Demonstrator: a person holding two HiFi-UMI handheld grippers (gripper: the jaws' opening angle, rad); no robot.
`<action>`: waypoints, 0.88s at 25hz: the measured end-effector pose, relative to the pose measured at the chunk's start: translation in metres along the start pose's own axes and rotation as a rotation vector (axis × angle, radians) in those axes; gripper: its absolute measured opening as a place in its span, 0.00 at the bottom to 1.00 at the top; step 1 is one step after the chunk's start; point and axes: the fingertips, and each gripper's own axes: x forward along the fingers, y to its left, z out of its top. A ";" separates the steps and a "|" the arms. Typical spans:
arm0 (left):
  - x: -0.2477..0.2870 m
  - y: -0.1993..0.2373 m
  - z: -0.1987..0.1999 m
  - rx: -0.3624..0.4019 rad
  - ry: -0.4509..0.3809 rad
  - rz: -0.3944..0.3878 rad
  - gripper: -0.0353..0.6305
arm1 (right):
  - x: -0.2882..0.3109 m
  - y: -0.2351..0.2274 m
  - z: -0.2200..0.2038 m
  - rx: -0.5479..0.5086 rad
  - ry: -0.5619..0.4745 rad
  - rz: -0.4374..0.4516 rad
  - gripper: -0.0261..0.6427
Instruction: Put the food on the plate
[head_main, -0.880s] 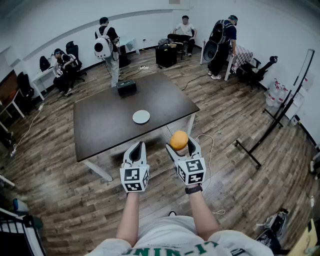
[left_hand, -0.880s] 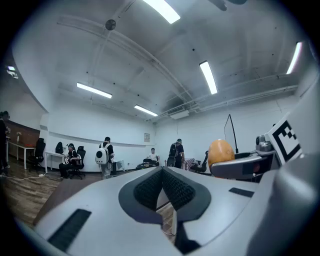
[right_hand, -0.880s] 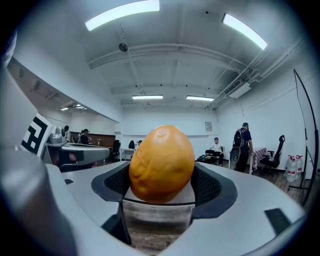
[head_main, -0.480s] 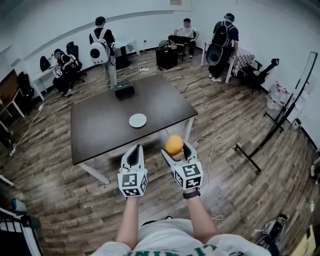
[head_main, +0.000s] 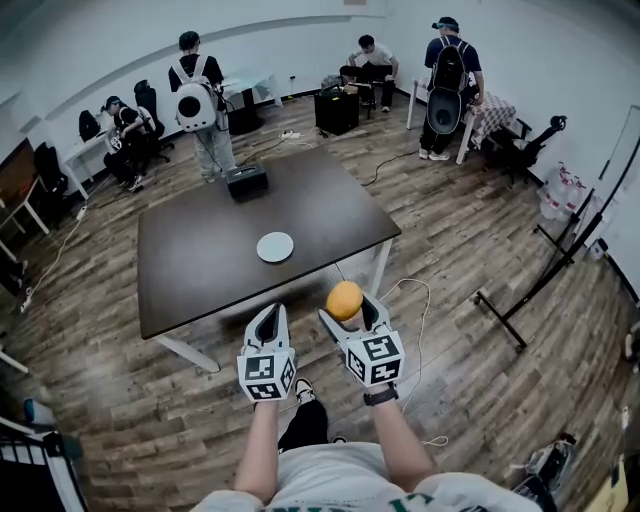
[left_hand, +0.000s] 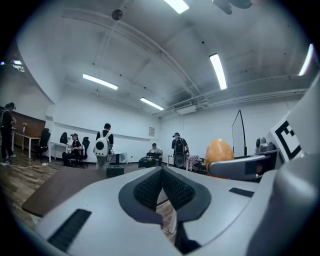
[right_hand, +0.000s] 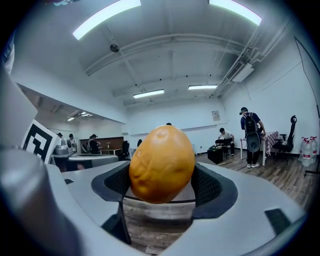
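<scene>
An orange, egg-shaped piece of food (head_main: 344, 299) (right_hand: 162, 164) sits between the pads of my right gripper (head_main: 347, 307) (right_hand: 162, 187), which is shut on it in the air just short of the table's near edge. The same food (left_hand: 219, 152) shows at the right of the left gripper view. My left gripper (head_main: 268, 325) (left_hand: 161, 189) hangs beside it to the left, shut with nothing held. A small white plate (head_main: 275, 247) lies empty near the middle of the dark table (head_main: 200, 270).
A black box (head_main: 247, 180) stands at the table's far edge. Several people stand or sit along the back of the room. A white cable (head_main: 418, 300) lies on the wooden floor by the right table leg, and a black stand (head_main: 540, 285) is further right.
The table and plate sit slightly lower and nearer in the head view than a second ago. Both grippers keep their pose and the food stays held. People at the back have shifted.
</scene>
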 end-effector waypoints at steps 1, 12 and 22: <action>0.012 0.003 0.000 -0.002 -0.002 -0.004 0.07 | 0.009 -0.006 -0.001 -0.002 0.002 -0.005 0.60; 0.180 0.095 0.047 0.007 -0.060 -0.021 0.07 | 0.191 -0.066 0.058 -0.032 -0.009 -0.014 0.60; 0.289 0.214 0.049 0.003 -0.034 0.002 0.07 | 0.353 -0.073 0.063 -0.029 0.048 0.031 0.60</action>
